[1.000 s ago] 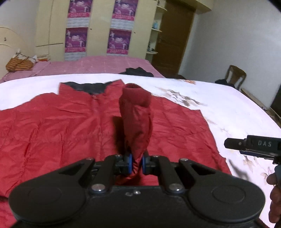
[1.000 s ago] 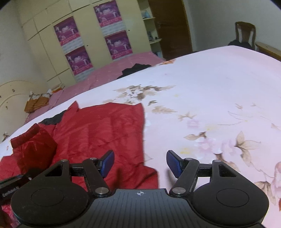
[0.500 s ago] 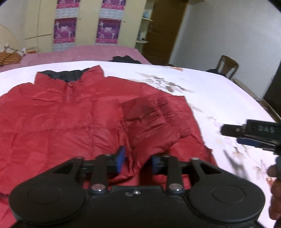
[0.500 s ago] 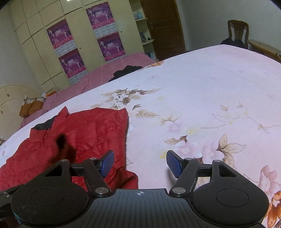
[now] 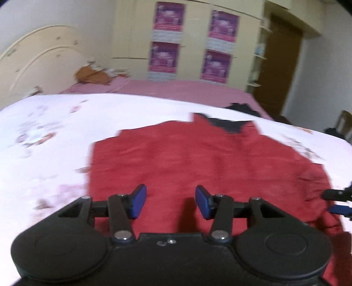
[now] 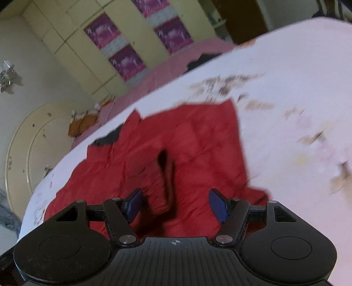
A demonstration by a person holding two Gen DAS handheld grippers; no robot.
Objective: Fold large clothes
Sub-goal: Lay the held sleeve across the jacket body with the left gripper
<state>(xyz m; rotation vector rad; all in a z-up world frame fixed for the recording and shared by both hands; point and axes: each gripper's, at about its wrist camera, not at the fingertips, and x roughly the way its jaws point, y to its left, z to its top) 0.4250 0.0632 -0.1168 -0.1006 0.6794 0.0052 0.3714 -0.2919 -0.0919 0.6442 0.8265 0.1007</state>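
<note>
Red jacket [image 5: 198,162] spread flat on the bed [image 5: 44,136], both tools empty.

Left tool [image 5: 169,201] is opening above the cloth with nothing between; right tool [image 6: 175,203] gapes wide. The folded-in sleeve could slide back out if the slippery fabric gets dragged.

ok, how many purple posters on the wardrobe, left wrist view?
4, in a two-by-two block on the wardrobe doors: upper left, upper right, lower left, lower right. The picture's top edge crops the upper left one; more may sit outside the picture.
</note>
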